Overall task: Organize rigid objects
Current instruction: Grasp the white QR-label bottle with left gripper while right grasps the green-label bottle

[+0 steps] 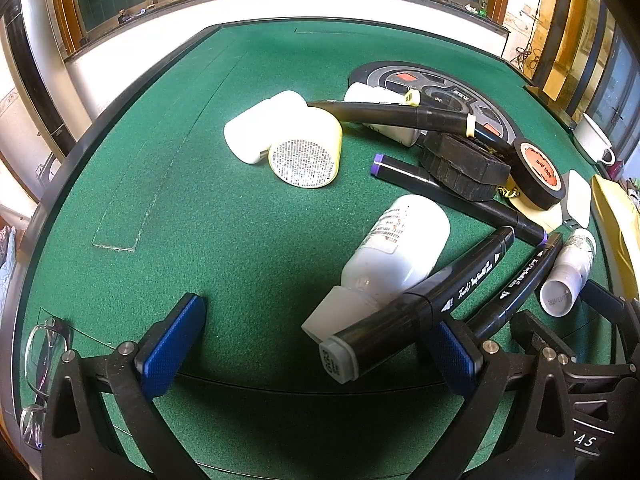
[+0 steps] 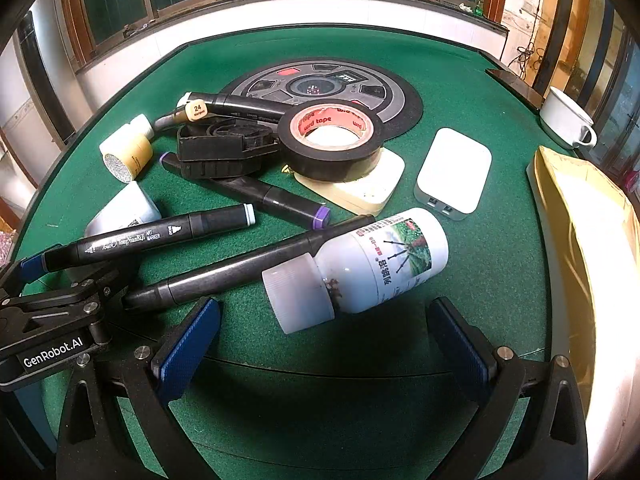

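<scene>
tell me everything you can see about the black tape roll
The black tape roll is a glossy, partly used ring of what looks like plastic tape. Its core is orange-red inside with white "wrd tape" lettering. It lies nearly flat, slightly tilted, hole upward, on a cream rounded block. On its left it meets the black ribbed holder. It sits mid-table on the green felt, just in front of the round control panel. No gripper touches it.

The left gripper (image 1: 316,340) hangs low over the near edge of the tabletop (image 1: 240,220) with its jaws spread wide, its blue fingers (image 1: 172,344) closed on nothing. The right gripper (image 2: 324,344) sits just beside it toward the right edge, at the same height, its jaws equally wide apart and its blue pads (image 2: 188,344) bare.
</scene>
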